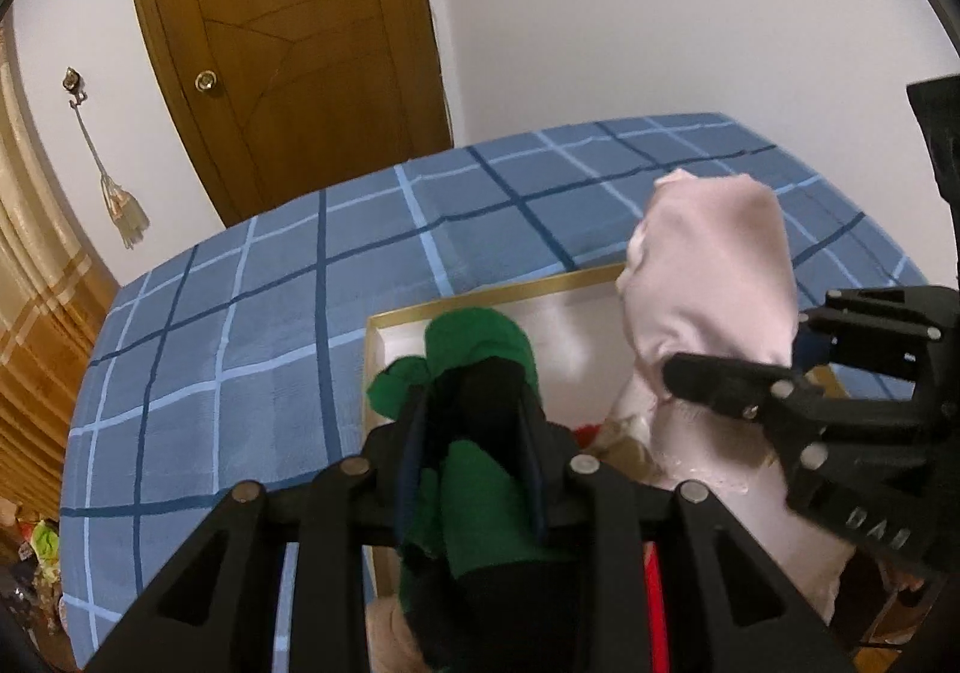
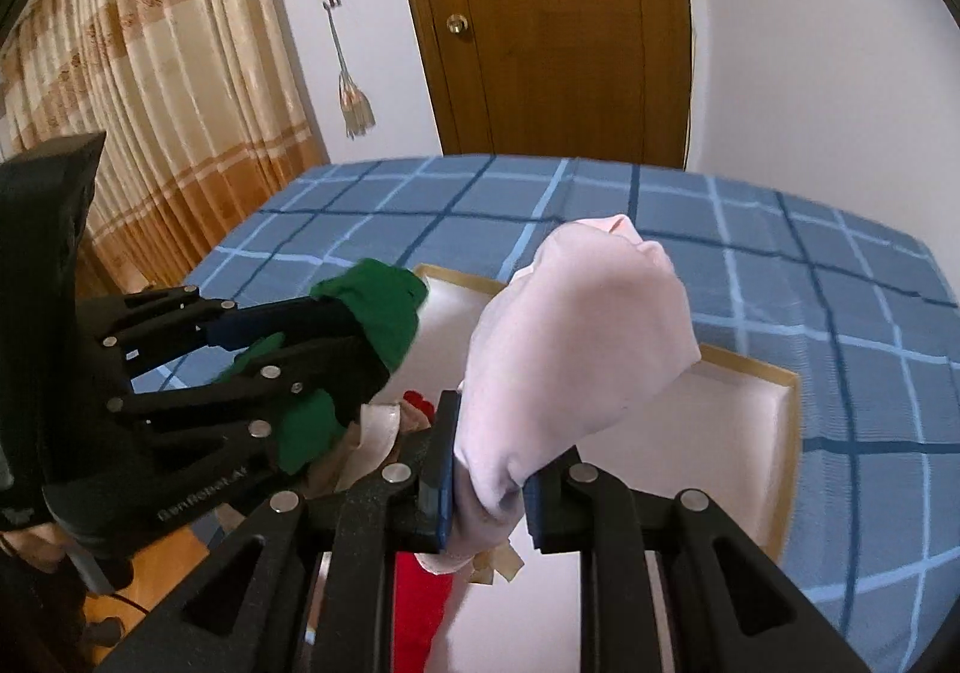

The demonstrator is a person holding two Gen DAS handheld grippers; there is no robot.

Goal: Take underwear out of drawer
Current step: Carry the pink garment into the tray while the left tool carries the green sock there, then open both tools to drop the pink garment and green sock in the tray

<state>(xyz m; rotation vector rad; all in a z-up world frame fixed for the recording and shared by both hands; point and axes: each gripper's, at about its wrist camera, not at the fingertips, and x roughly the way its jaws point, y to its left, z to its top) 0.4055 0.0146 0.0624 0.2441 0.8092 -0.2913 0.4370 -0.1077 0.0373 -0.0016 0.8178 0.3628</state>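
Left gripper (image 1: 474, 433) clamped on green underwear (image 1: 480, 349) (bunched), right gripper (image 2: 486, 469) clamping pink underwear (image 2: 576, 337)

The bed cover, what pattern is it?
Blue checks with dark and pale lines on the bed cover, clearest in the right wrist view.

A bed (image 1: 252, 313) wears a blue plaid cover. Behind it stand a brown wooden door (image 2: 540, 25) and a white wall (image 1: 660, 13), where a tassel (image 2: 357, 103) hangs beside beige curtains (image 2: 168, 73).

Black plastic left gripper (image 1: 474, 421), right gripper (image 2: 486, 469), silver screws, blue pads
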